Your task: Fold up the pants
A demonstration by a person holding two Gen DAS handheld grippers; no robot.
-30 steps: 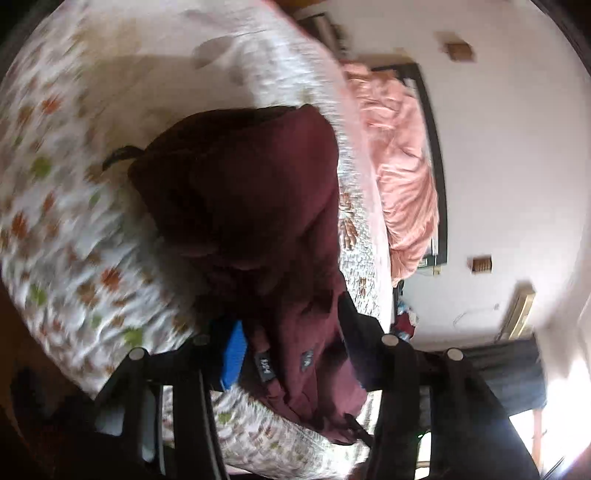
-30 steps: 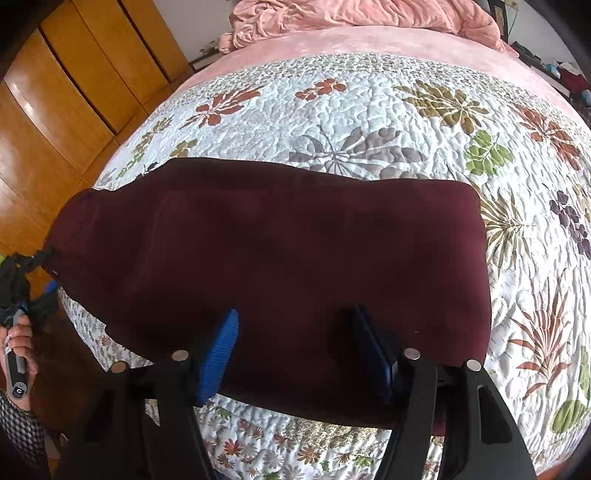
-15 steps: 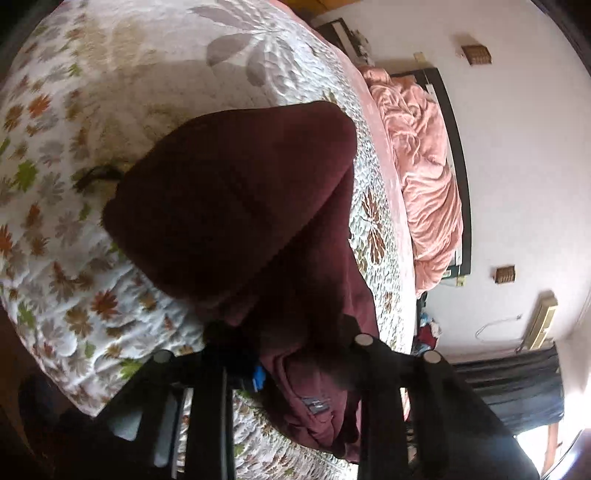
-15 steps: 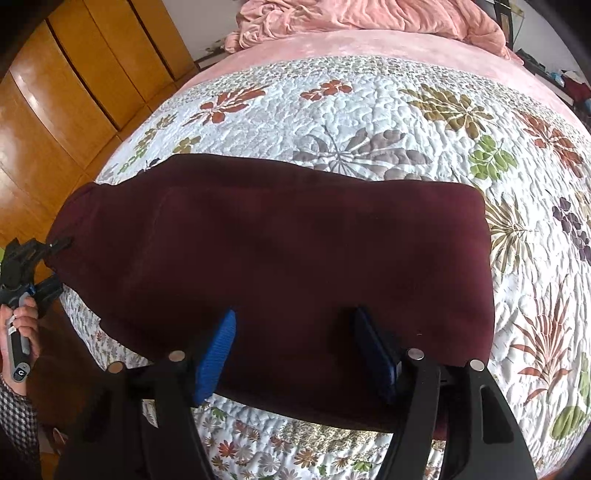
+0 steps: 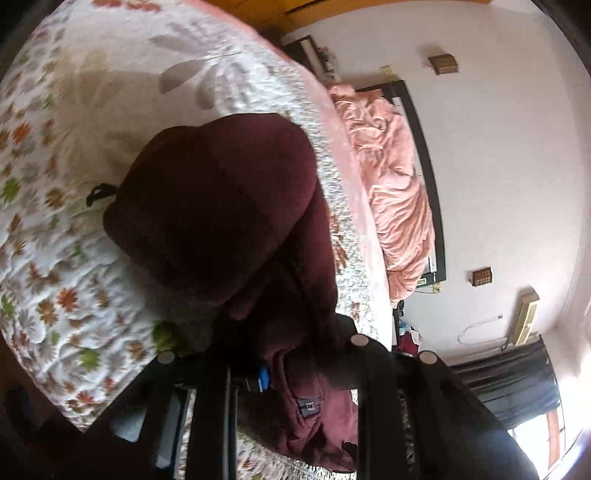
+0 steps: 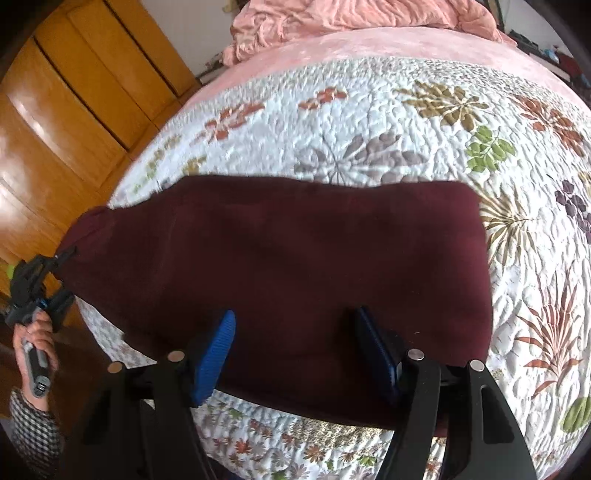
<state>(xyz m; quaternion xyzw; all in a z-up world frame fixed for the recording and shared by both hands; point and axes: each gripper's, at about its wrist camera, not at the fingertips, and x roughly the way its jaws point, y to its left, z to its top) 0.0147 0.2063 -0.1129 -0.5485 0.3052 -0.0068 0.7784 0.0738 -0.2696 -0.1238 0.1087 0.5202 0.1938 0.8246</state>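
On the bed's floral quilt [image 6: 369, 122], with a crumpled pink blanket [image 6: 351, 14] at the far end and a wooden wardrobe [image 6: 74, 110] alongside, lie the maroon pants [image 6: 295, 266], folded into a long band across the bed. The left tool [image 5: 295, 373] pinches their bunched end; the right tool [image 6: 295, 343] hovers over them, jaws apart.

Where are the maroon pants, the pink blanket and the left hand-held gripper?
maroon pants [image 6: 288, 258]: right wrist view, middle of the flat folded panel.
pink blanket [image 5: 399, 199]: left wrist view, middle of the crumpled heap.
left hand-held gripper [image 6: 68, 254]: right wrist view, fingertips pinching the pants' end.
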